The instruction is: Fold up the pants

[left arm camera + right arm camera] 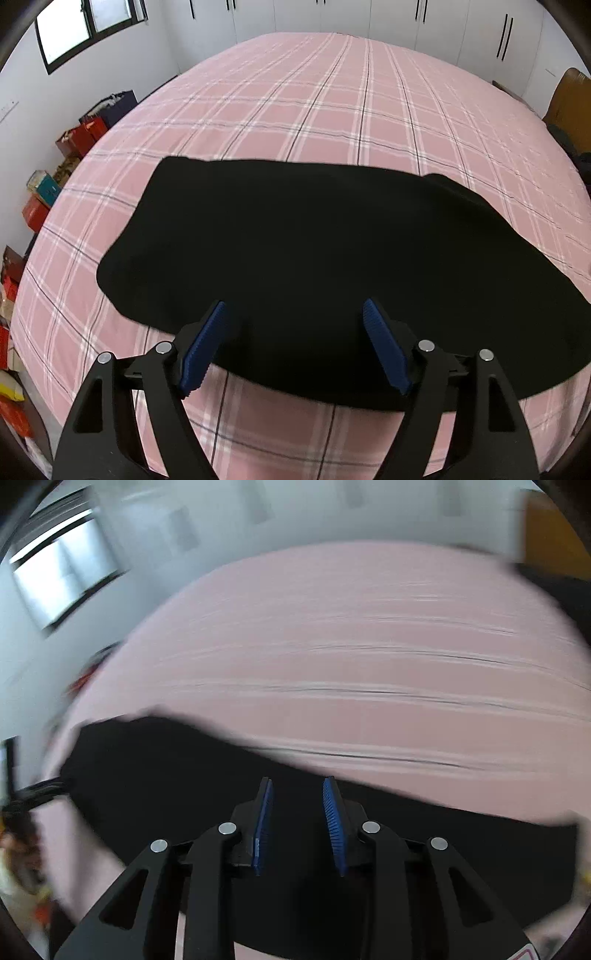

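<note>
Floor clutter, far left: red and teal boxes (pixel 40 199) stacked along the wall beside the bed, well apart from the work.
Left gripper (pixel 293 341): jaws standing wide, blue pads (pixel 201 347) bare, nothing between them; it hangs over the near edge of the garment, tilted down at it.
Pants (pixel 295 258): black, lying flat as one broad slab across the near half of the pink plaid bedspread (pixel 295 103); near edge just under both grippers; a raised ridge shows toward its right end. Fabric too dark to count layers.
Right gripper (pixel 297 823): jaws partly parted, a narrow gap between the pads, no cloth pinched; right wrist view heavily smeared, black cloth directly below.
Headboard (pixel 569 107): brown, far right, clear of the garment.
Step in hand (judged): between folds, both grippers free above the cloth.
Next move calls for: lowering each gripper to an edge or end, closing on all layers together, then lifting evenly so the fold lands square.
</note>
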`<state>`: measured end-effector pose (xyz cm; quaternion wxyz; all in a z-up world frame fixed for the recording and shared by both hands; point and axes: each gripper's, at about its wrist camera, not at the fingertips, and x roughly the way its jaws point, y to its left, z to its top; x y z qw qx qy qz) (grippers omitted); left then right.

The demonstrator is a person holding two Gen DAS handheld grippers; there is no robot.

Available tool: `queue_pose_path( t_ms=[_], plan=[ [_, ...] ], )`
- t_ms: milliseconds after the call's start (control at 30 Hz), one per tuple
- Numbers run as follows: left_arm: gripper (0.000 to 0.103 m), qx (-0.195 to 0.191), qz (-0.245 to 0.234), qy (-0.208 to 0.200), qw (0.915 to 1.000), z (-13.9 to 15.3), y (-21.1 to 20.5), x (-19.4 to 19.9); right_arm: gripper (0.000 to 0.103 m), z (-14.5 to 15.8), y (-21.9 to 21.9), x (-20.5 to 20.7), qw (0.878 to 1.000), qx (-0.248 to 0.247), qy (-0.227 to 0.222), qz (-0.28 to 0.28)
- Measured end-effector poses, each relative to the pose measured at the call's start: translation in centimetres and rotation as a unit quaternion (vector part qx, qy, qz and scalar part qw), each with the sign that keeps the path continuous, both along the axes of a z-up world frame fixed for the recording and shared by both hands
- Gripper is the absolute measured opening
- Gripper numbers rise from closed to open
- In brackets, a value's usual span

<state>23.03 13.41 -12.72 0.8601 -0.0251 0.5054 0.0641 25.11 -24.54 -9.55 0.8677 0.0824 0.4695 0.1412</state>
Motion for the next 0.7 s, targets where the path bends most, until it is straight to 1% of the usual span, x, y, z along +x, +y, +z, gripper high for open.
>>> queue_pose_path(
  t_ms=[67,100,133,200,233,267,300,333,367,467,533,567,633,700],
  plan=[
    [0.077,0.008,-0.002,0.003,1.0,0.0,0.4,-0.5,0.028,-0.9,7.1,3.6,0.998,0.029,0.017,0.054],
    [0.079,0.011,-0.006,0.004,0.9999,-0.1,0.7,-0.9,0.028,-1.2,10.1,5.6,0.997,0.031,0.016,0.065],
    [0.079,0.013,-0.009,0.004,0.9999,0.0,0.9,-1.0,0.028,-1.7,12.5,7.4,0.997,0.032,0.021,0.073],
    [0.079,0.019,-0.014,0.003,0.9997,-0.2,1.5,-1.8,0.029,-3.0,15.7,10.7,0.995,0.026,0.042,0.081],
    [0.079,0.02,-0.019,0.003,0.9996,-0.3,1.8,-2.0,0.029,-3.9,17.5,11.9,0.995,0.009,0.054,0.085],
    [0.079,0.019,-0.021,0.001,0.9996,-0.4,2.3,-2.4,0.03,-4.5,19.1,11.6,0.994,-0.006,0.058,0.091],
    [0.079,0.019,-0.024,0.0,0.9995,-0.6,2.7,-2.6,0.03,-5.3,19.9,12.4,0.992,-0.019,0.069,0.101],
    [0.079,0.019,-0.027,0.0,0.9995,-0.7,2.8,-2.7,0.026,-6.4,21.2,12.9,0.989,-0.043,0.085,0.112],
    [0.079,0.02,-0.029,-0.002,0.9994,-0.8,3.1,-2.8,0.008,-6.6,21.8,12.5,0.988,-0.06,0.077,0.119],
    [0.08,0.024,-0.032,-0.009,0.9992,-0.9,3.3,-3.0,0.006,-5.0,22.8,13.4,0.987,-0.082,0.043,0.129],
    [0.08,0.018,-0.033,-0.013,0.9992,-0.9,3.4,-3.1,0.003,-3.7,22.1,14.0,0.989,-0.087,0.006,0.116],
    [0.08,0.012,-0.032,-0.013,0.9993,-1.1,3.4,-3.1,0.0,-3.7,21.6,14.6,0.99,-0.091,-0.002,0.104],
    [0.08,0.006,-0.026,-0.01,0.9996,-1.4,3.3,-3.0,0.0,-4.5,20.8,16.2,0.991,-0.108,0.005,0.075],
    [0.08,-0.005,-0.022,-0.004,0.9997,-1.4,3.3,-3.1,0.0,-5.5,19.6,17.2,0.994,-0.091,0.033,0.05]
  ],
)
